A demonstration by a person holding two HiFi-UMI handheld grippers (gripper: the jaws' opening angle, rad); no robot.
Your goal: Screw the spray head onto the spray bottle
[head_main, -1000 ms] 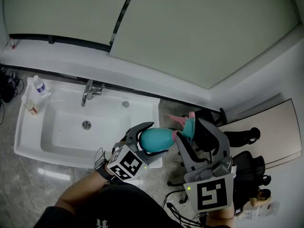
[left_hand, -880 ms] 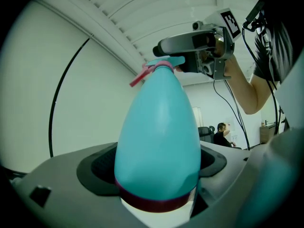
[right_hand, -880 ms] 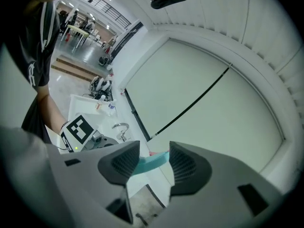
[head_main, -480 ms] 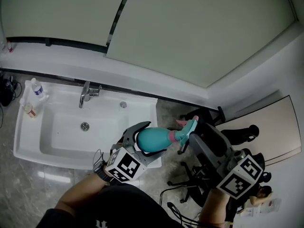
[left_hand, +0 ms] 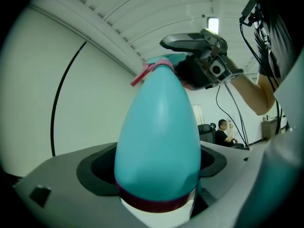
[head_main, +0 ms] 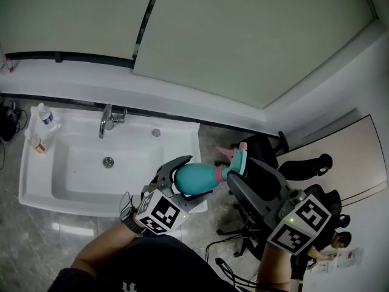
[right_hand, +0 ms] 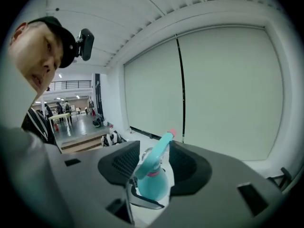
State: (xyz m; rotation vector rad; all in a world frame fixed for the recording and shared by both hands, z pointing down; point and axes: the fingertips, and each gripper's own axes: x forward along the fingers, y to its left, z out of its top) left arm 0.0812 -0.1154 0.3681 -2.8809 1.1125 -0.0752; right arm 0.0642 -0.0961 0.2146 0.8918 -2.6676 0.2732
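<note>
A teal spray bottle (head_main: 197, 179) lies level over the floor, its fat end in my left gripper (head_main: 193, 178), whose jaws are shut on its body. In the left gripper view the bottle (left_hand: 159, 137) fills the middle between the pads. The teal spray head (head_main: 237, 161) with a pink tip sits on the bottle's neck. My right gripper (head_main: 242, 172) comes in from the right and is shut on that head. In the right gripper view the spray head (right_hand: 154, 153) stands between the black pads, with the bottle (right_hand: 153, 186) behind it.
A white sink (head_main: 36, 181) with a chrome faucet (head_main: 108, 119) and a small bottle (head_main: 45, 115) on its rim lies at the left. Black office chairs (head_main: 267, 151) stand under my right gripper. A person sits at the lower right (head_main: 337, 242). Pale roller blinds fill the top.
My right gripper has rolled about its own line while staying on the spray head; its marker cube has swung up and to the right. The left gripper and the bottle have kept still.
</note>
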